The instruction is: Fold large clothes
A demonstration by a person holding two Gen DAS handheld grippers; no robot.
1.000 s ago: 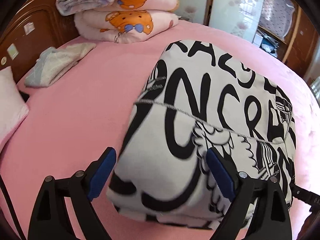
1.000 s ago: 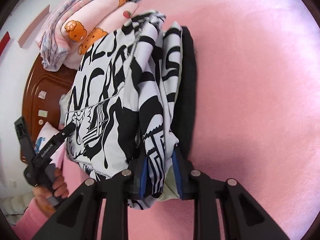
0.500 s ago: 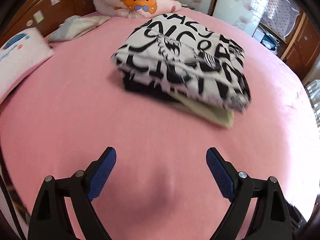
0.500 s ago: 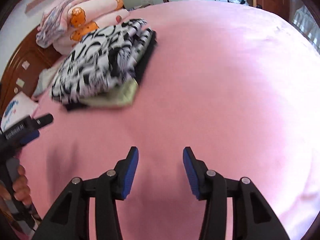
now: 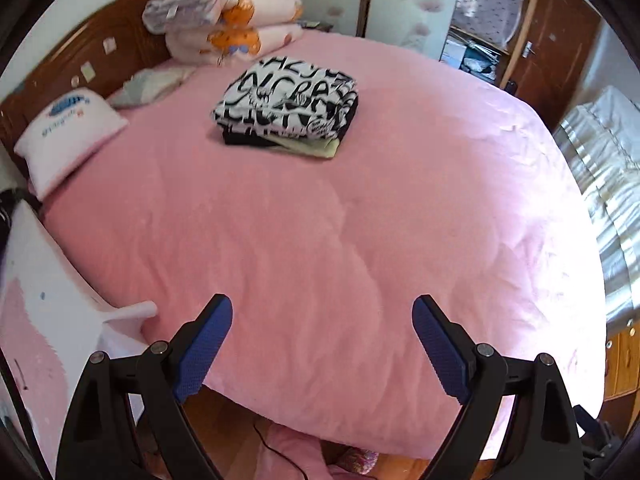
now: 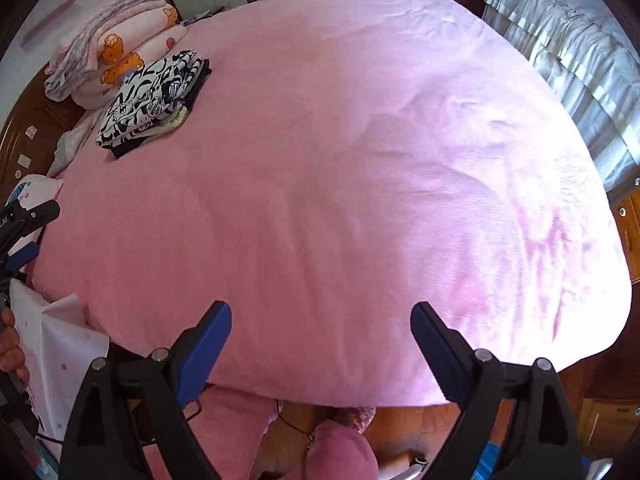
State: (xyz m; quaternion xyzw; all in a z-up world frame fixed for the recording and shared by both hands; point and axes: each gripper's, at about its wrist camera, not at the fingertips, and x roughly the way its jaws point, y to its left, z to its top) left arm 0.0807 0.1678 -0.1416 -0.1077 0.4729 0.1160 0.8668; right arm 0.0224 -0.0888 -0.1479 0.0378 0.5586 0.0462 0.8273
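The folded black-and-white lettered garment (image 5: 286, 104) lies on the pink bed (image 5: 320, 220), on top of a black piece and a pale green piece. In the right wrist view the garment (image 6: 152, 100) lies at the far left. My left gripper (image 5: 322, 312) is open and empty over the bed's near edge, far from the garment. My right gripper (image 6: 320, 314) hangs over the same edge. Its jaws are opening wide, with nothing between them. The left gripper (image 6: 40, 230) also shows at the left edge of the right wrist view, held by a hand.
Stacked pink blankets (image 5: 224, 20) and a pillow (image 5: 68, 124) lie by the wooden headboard (image 5: 80, 64). A small grey cloth (image 5: 148, 84) lies near them. A white bag (image 5: 48, 300) stands left of the bed. Pale curtains (image 6: 580, 60) hang on the right. The person's pink-clad legs (image 6: 340, 452) are below.
The right gripper let go of the garment's edge and opened. Both grippers drew back and up from the folded garment to the bed's near edge.
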